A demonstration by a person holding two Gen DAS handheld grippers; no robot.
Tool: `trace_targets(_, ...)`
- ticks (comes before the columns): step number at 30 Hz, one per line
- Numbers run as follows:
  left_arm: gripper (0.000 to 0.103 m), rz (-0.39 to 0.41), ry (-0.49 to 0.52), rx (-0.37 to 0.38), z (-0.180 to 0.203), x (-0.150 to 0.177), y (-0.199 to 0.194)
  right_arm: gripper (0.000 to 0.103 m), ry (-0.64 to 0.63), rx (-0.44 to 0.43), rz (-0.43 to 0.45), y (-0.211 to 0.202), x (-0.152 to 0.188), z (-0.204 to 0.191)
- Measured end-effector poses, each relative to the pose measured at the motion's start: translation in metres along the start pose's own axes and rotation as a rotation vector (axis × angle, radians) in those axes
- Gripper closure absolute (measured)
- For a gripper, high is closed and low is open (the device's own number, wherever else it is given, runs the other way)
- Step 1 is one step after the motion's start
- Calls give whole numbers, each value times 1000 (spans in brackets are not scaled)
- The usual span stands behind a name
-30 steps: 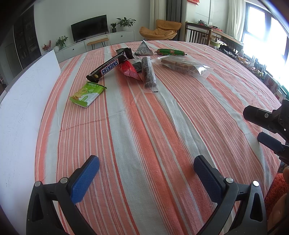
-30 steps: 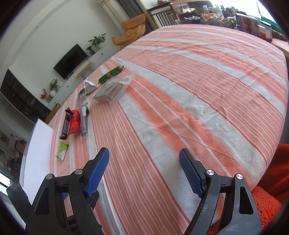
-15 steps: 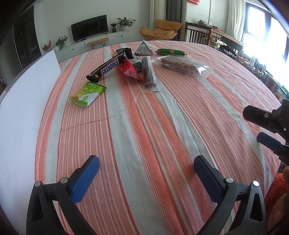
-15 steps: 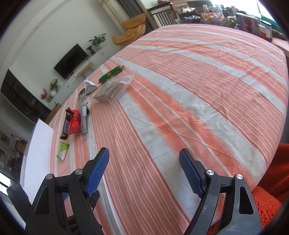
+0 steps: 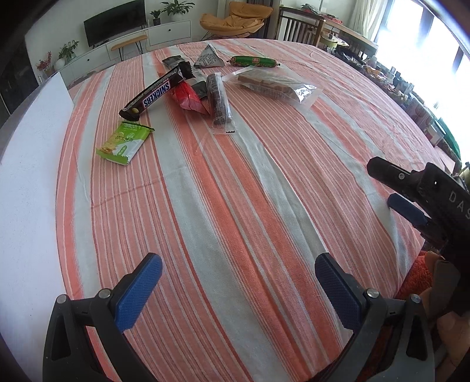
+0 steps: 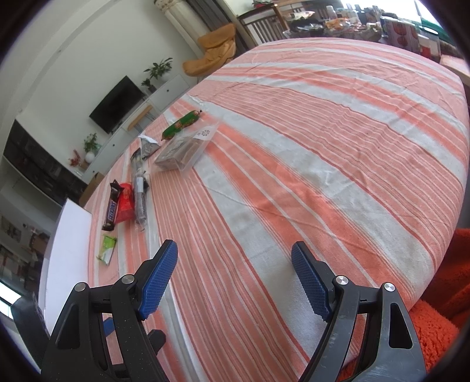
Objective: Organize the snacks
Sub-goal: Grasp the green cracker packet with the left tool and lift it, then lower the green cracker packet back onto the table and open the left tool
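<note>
wall: plain white, upper left
tv: dark, above a low white cabinet
plants: on the cabinet
armchair: orange, top centre
window: very bright, upper right
tablecloth: orange and white stripes

The left black two-finger gripper with blue ribbed pads hangs with jaws spread wide — empty; the right black blue-padded gripper likewise — gaping, holding nothing.

Striped table, Snickers bar, green packet
</note>
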State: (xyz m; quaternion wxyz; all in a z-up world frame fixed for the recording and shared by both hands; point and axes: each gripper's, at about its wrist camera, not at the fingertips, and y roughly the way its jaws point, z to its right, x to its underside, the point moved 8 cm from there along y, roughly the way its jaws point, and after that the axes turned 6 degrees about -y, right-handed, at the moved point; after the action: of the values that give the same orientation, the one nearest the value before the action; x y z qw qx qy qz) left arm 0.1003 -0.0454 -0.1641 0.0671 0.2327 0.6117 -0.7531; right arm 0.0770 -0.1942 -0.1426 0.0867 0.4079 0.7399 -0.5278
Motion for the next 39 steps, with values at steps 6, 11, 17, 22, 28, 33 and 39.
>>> trace_targets(6,0,-45,-36,-94,-31,-82,-23,20,3,-6,-4,1,0,0)
trace_targets(11,4,-239,19,-169,-66,-111,25,20,4,-4,1,-1,-1,1)
trace_targets(17,7,-250,-38,-244,-109,-122,63,20,8,-10,-3,0,-1,2)
trace_targets(22,30,-224,-116,-160,-123,-122,76,20,7,-13,-7,0,-1,1)
trace_targets(28,54,-221,-174,-160,-126,-104,62,20,14,-12,-10,1,-1,2)
trace_targets(33,54,-183,-213,-127,-95,-63,37,20,11,-13,-8,1,-1,2)
trace_targets(39,54,-89,-213,-86,-60,-20,21,20,6,-9,-8,1,-1,2)
